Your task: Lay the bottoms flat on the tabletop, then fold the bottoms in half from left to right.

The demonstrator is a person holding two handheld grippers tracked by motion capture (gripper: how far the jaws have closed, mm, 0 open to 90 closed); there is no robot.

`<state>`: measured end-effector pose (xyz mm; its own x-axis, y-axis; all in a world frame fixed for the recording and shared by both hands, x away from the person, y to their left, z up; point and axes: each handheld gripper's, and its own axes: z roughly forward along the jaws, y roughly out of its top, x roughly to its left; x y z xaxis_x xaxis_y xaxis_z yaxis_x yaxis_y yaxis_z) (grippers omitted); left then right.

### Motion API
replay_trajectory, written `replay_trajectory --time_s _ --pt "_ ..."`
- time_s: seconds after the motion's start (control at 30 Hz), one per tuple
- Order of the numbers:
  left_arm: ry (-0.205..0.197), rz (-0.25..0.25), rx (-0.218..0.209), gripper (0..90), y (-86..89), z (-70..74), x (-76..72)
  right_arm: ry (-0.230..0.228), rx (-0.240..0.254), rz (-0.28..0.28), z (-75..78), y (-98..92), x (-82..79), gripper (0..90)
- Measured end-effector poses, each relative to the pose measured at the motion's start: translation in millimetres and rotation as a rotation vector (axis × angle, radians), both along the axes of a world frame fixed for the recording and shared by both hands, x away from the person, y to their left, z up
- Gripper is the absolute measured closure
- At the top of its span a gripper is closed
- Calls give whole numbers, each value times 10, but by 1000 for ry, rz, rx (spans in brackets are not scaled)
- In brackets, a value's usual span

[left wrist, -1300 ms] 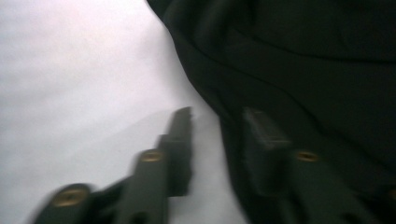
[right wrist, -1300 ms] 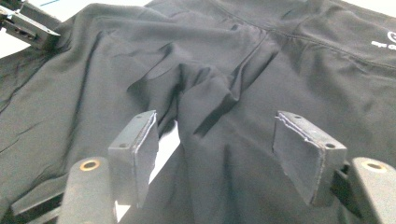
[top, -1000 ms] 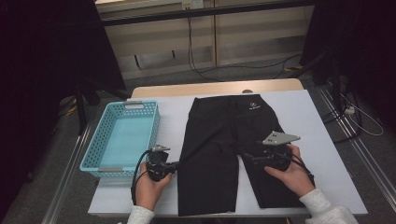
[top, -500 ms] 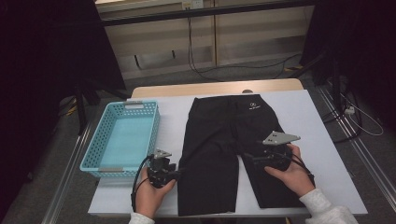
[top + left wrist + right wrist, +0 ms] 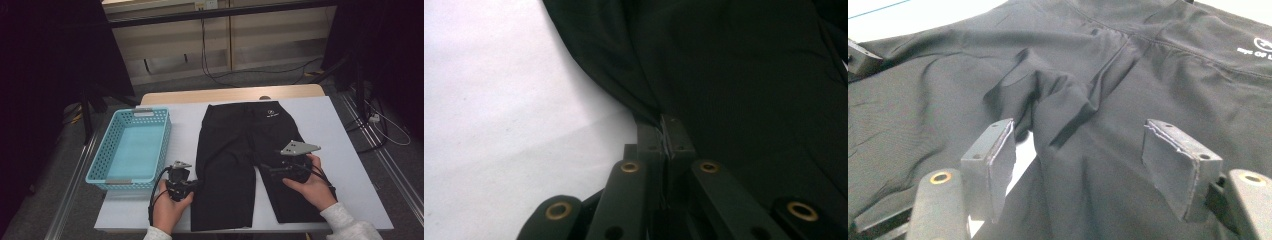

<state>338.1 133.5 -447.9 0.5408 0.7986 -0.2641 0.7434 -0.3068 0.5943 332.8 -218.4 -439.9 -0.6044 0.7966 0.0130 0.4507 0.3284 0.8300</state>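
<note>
Black shorts lie flat on the white table, waistband at the far side. My left gripper is at the outer edge of the left leg. Its jaws have just closed and now pinch the fabric edge, as the left gripper view shows, with my left gripper meeting the shorts over the table. My right gripper points left over the inner side of the right leg. In the right gripper view my right gripper stands open just above the wrinkled crotch of the shorts.
A light blue plastic basket with nothing in it stands on the table left of the shorts, close to my left hand. Bare white table lies to the right of the shorts. Cables run over the floor beyond the table.
My left gripper has shifted slightly toward the near edge and against the left leg's side. The right hand and gripper have kept still.
</note>
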Motion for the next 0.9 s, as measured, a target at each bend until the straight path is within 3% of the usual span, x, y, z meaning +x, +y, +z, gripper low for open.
replay_trajectory --time_s 0.07,0.23,0.4,0.9 --pt "21 -3 -21 887 3 29 18 1 1 -4 1 -1 -4 285" --pt "26 -6 -90 892 6 146 50 -2 15 -23 5 -34 -17 251" --pt "31 -21 -129 894 -38 182 44 -11 30 -45 16 -46 -9 206" --pt "16 -80 -141 895 -171 219 54 -15 67 -95 76 28 146 147"
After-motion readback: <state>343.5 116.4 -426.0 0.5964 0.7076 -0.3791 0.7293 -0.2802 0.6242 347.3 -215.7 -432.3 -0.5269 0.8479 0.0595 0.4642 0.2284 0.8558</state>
